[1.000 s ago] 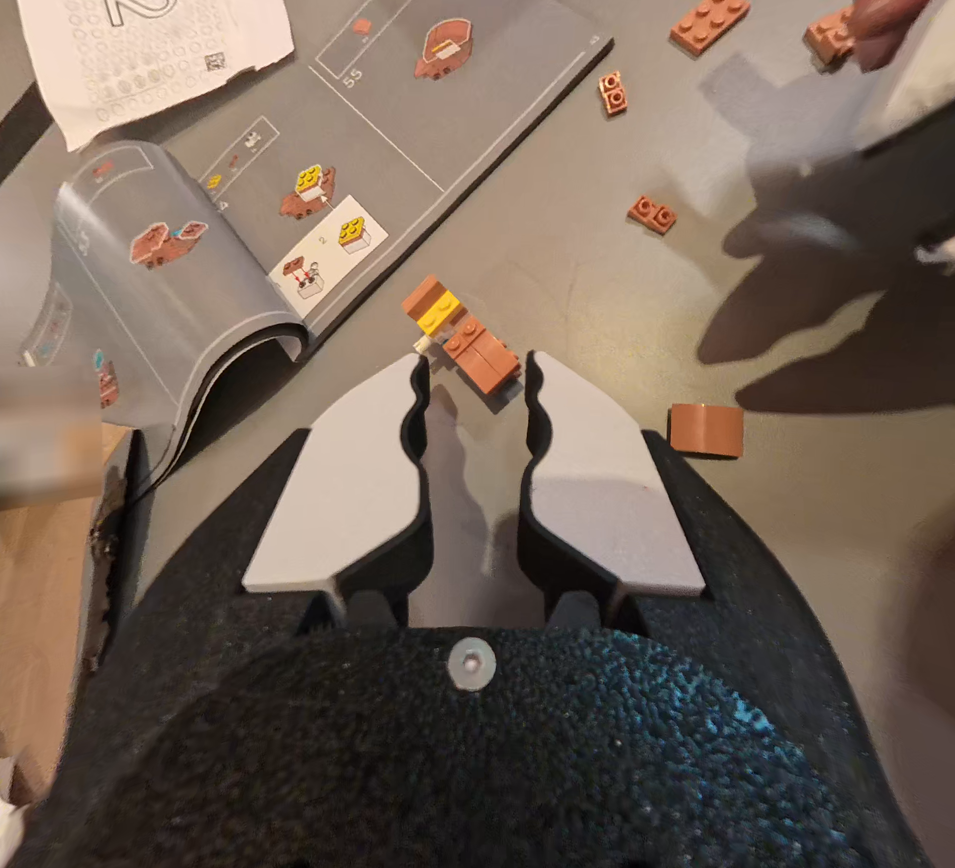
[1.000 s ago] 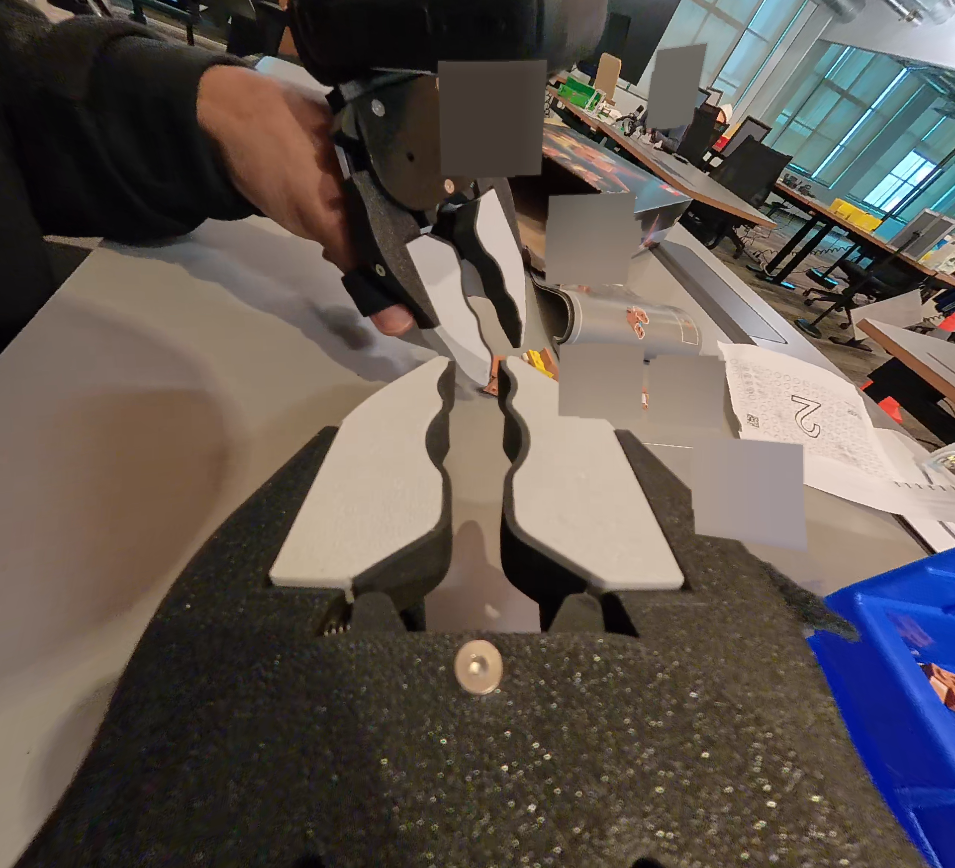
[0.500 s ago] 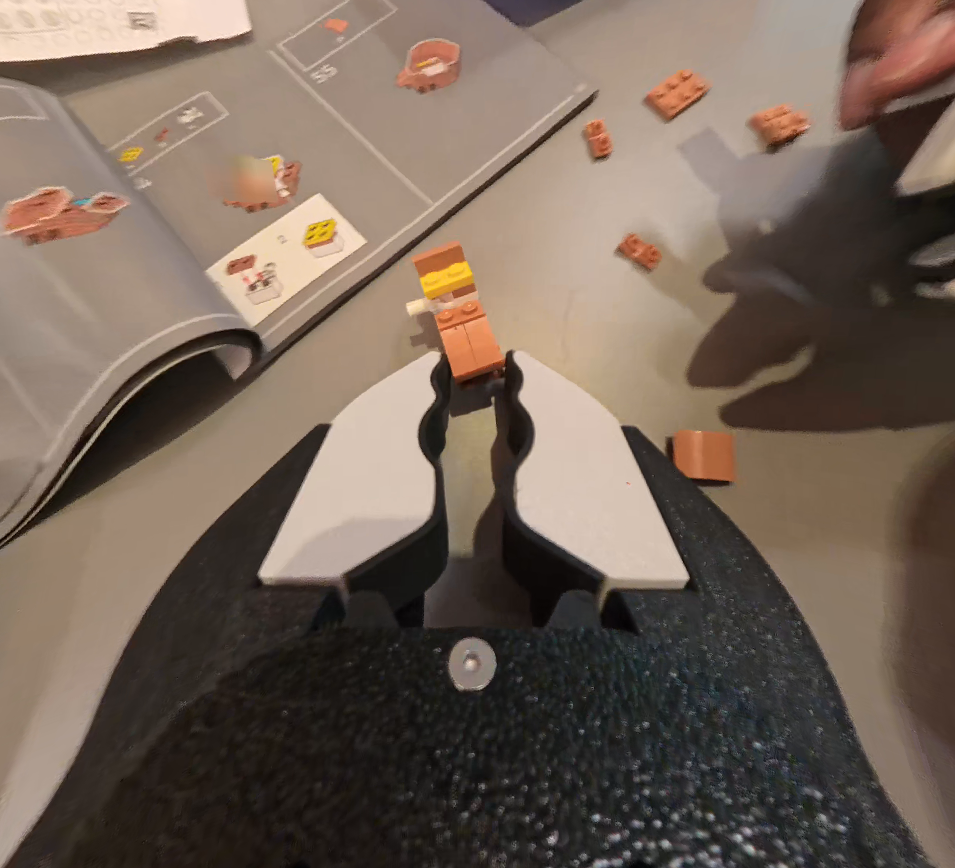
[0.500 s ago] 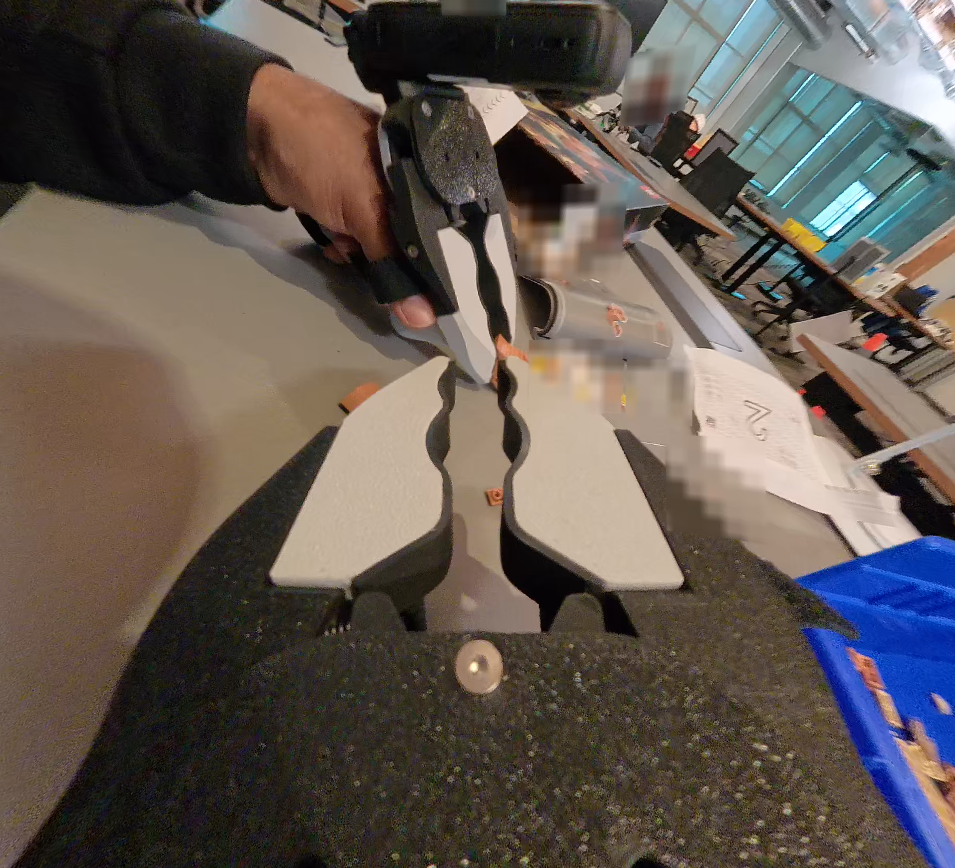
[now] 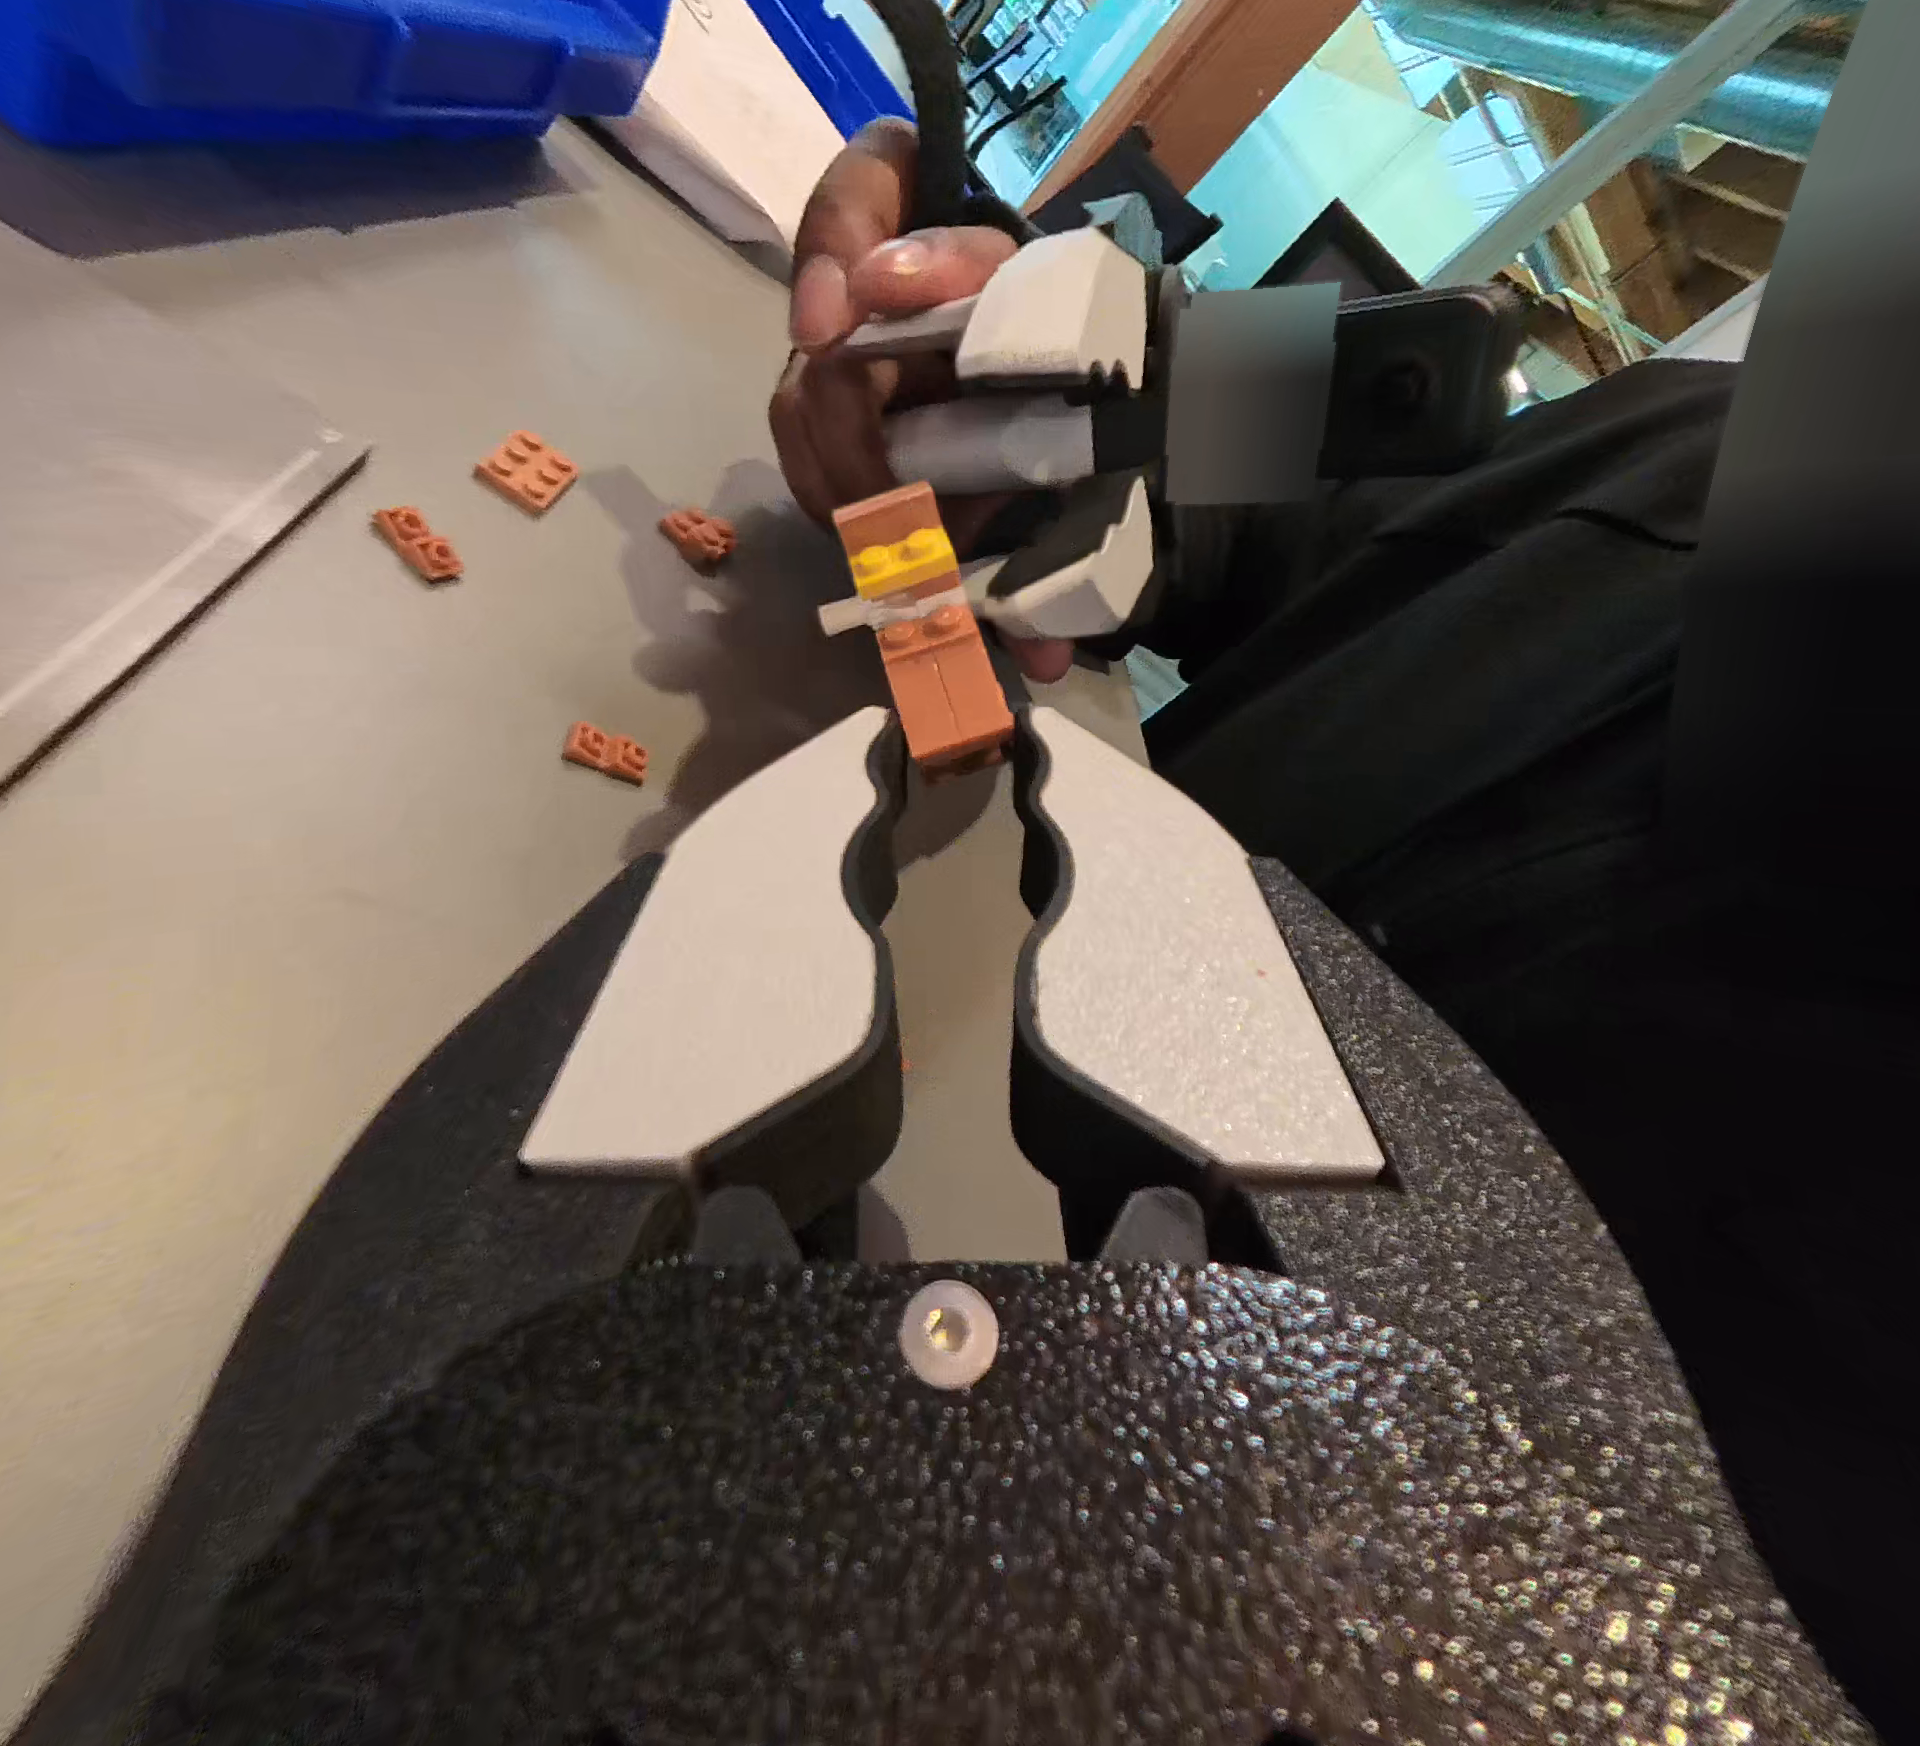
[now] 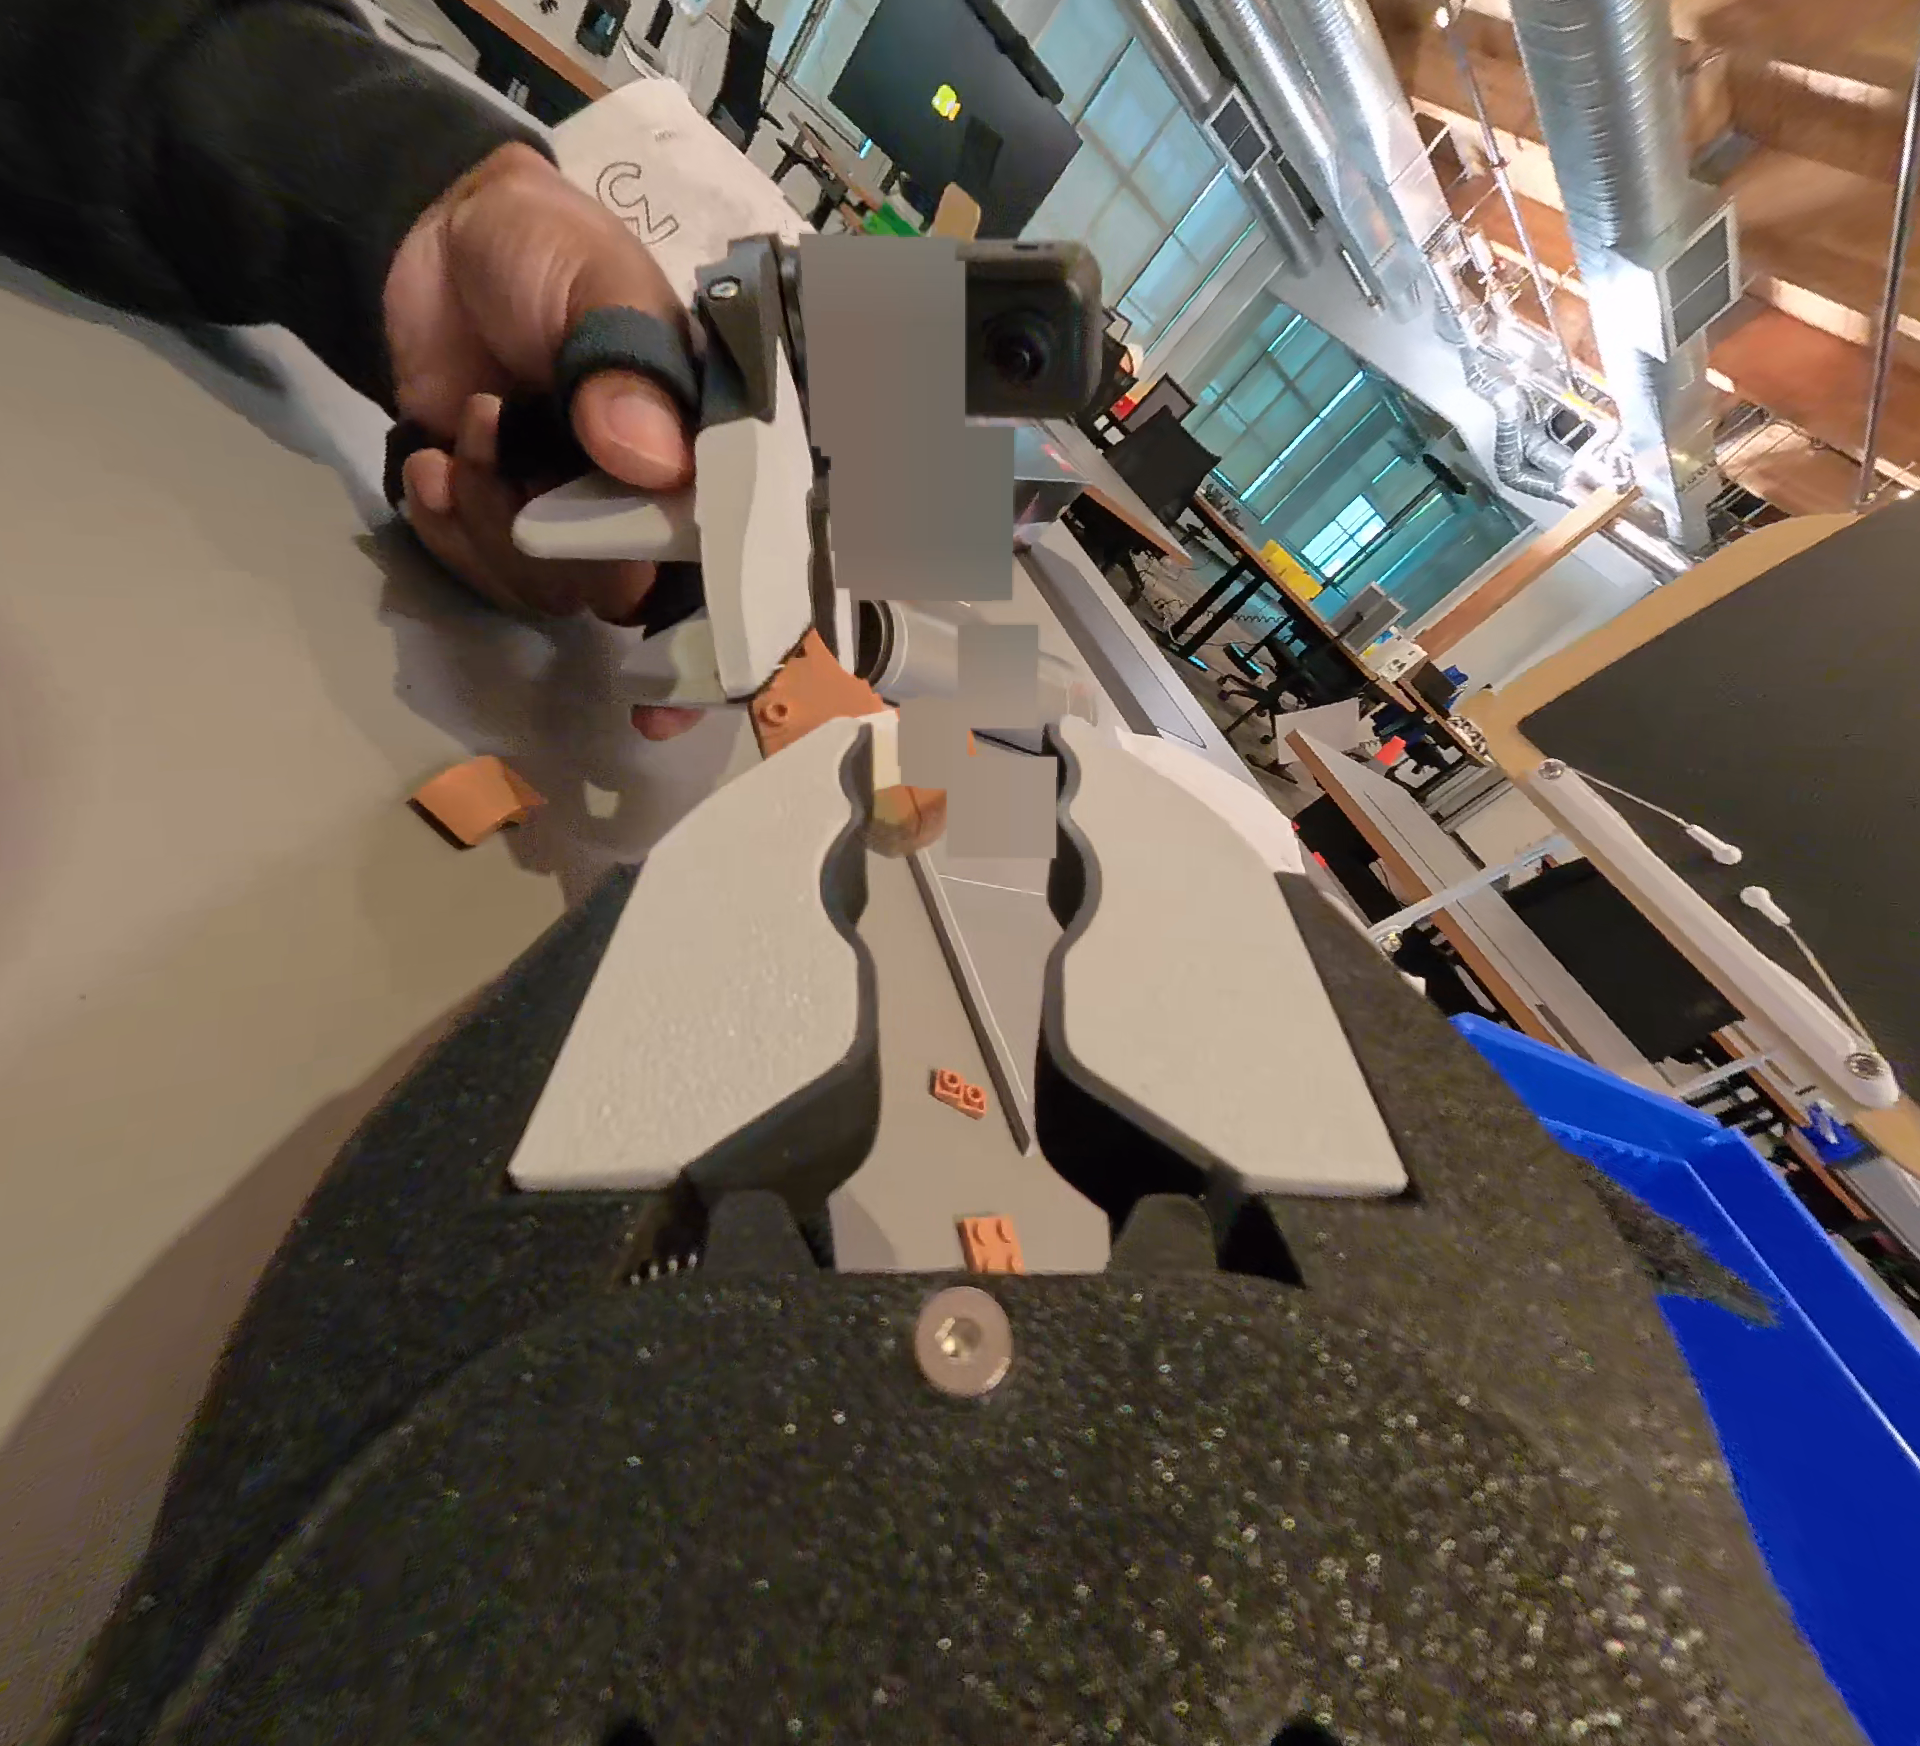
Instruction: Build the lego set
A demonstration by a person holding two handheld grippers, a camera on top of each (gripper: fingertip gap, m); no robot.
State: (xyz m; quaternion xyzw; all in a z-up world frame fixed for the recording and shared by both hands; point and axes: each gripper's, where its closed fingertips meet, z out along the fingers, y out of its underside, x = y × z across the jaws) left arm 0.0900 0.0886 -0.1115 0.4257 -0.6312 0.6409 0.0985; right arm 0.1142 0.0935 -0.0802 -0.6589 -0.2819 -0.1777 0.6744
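Bricks now hang off the grey table (image 5: 312,865): left gripper (image 5: 956,746), earlier open around the brown-and-yellow brick assembly (image 5: 920,616), is clamped on its near end, right gripper's (image 6: 961,761) jaws apart.

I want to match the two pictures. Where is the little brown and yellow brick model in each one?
Left wrist view: brick model mid-frame, its near end between the left gripper fingertips.
Right wrist view: brick model mid-frame, partly hidden behind a patch.
Shared landmark: blue bin.
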